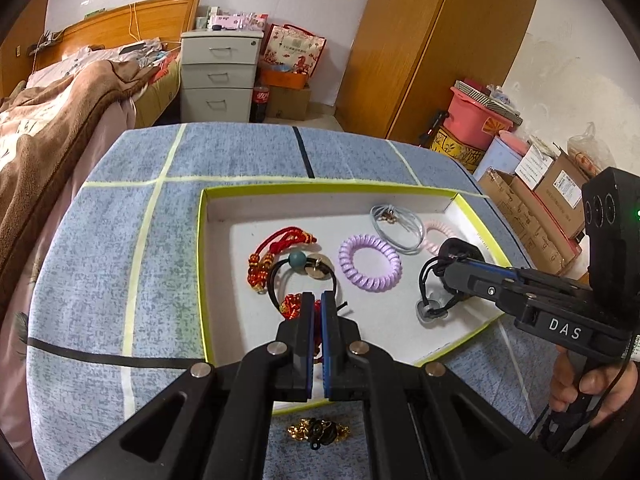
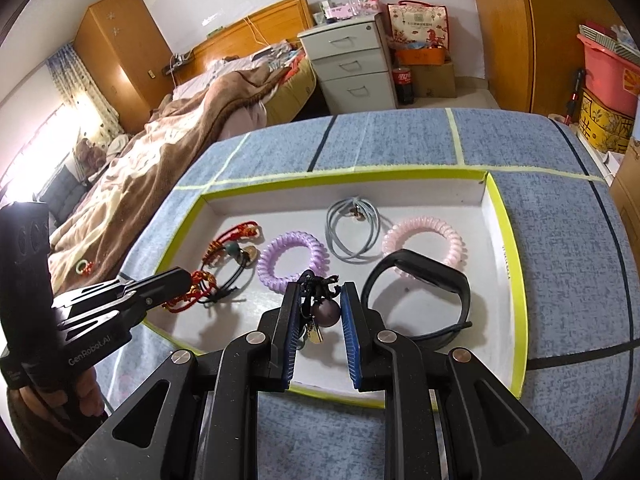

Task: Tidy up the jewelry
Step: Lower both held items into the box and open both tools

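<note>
Now your left gripper (image 1: 318, 304) is clamped on the red knotted cord (image 2: 188, 294) and your right gripper (image 2: 320, 300) grips the black beaded tie (image 2: 325, 307), both low over the tray (image 1: 208, 280); next, release them inside, I think.

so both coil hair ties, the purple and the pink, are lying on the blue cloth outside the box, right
Not quite. The purple coil hair tie and the pink coil hair tie both lie inside the white box, not on the blue cloth around it. The right wrist view shows this most clearly.

Glossy plastic purple coil tie (image 2: 291, 261), matt white cardboard tray (image 2: 492, 216), rough blue cloth table cover (image 2: 560, 240)
</note>
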A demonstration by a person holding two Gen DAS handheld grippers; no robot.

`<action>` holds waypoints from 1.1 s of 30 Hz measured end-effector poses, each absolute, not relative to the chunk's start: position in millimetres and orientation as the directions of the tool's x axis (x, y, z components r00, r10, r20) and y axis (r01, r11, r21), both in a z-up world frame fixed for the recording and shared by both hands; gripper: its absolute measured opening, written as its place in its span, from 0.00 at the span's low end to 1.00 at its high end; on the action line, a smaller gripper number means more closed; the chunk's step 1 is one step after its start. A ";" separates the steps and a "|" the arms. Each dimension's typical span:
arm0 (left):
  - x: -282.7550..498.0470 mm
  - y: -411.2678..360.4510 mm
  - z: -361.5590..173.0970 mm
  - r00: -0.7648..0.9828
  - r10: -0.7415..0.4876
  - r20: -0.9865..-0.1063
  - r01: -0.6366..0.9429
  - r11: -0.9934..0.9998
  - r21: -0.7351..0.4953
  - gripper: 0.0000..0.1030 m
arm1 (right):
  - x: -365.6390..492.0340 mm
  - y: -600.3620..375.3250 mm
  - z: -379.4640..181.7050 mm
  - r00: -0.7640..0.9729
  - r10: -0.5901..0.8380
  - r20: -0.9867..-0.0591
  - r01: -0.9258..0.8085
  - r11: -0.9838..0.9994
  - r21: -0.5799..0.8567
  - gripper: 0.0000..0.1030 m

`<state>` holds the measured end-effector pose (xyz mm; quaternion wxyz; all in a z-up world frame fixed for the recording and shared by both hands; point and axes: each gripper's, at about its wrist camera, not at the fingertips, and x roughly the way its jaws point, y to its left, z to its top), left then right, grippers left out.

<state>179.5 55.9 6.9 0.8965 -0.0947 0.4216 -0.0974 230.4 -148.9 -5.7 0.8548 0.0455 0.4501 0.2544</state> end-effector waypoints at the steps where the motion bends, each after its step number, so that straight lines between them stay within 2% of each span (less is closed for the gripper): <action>1: 179.4 55.9 6.4 0.624 -0.255 -0.738 0.094 0.963 -0.253 0.03 | 230.3 -148.9 -6.6 0.465 0.470 -0.750 -0.395 0.868 0.300 0.20; 20: 176.8 57.0 -1.9 0.595 -0.259 -0.761 0.080 0.961 -0.264 0.05 | 225.4 -135.4 -7.7 0.489 0.378 -0.786 -0.418 0.893 0.170 0.21; 23: 176.2 58.3 -0.8 0.599 -0.253 -0.760 0.072 0.962 -0.264 0.18 | 223.7 -132.8 -7.2 0.499 0.359 -0.789 -0.424 0.895 0.139 0.22; 24: 175.7 58.8 -0.1 0.602 -0.251 -0.758 0.068 0.962 -0.264 0.26 | 222.9 -132.8 -7.5 0.499 0.357 -0.789 -0.424 0.895 0.137 0.22; 27: 173.7 60.6 1.7 0.607 -0.261 -0.751 0.072 0.959 -0.275 0.28 | 221.9 -133.8 -7.3 0.504 0.356 -0.787 -0.420 0.897 0.137 0.26; 29: 174.3 61.6 1.4 0.604 -0.258 -0.755 0.069 0.960 -0.272 0.29 | 221.3 -135.1 -6.1 0.510 0.357 -0.783 -0.419 0.898 0.136 0.42; 33: 170.5 60.4 5.2 0.611 -0.264 -0.746 0.079 0.958 -0.274 0.31 | 219.2 -135.8 -3.5 0.515 0.359 -0.778 -0.416 0.898 0.139 0.43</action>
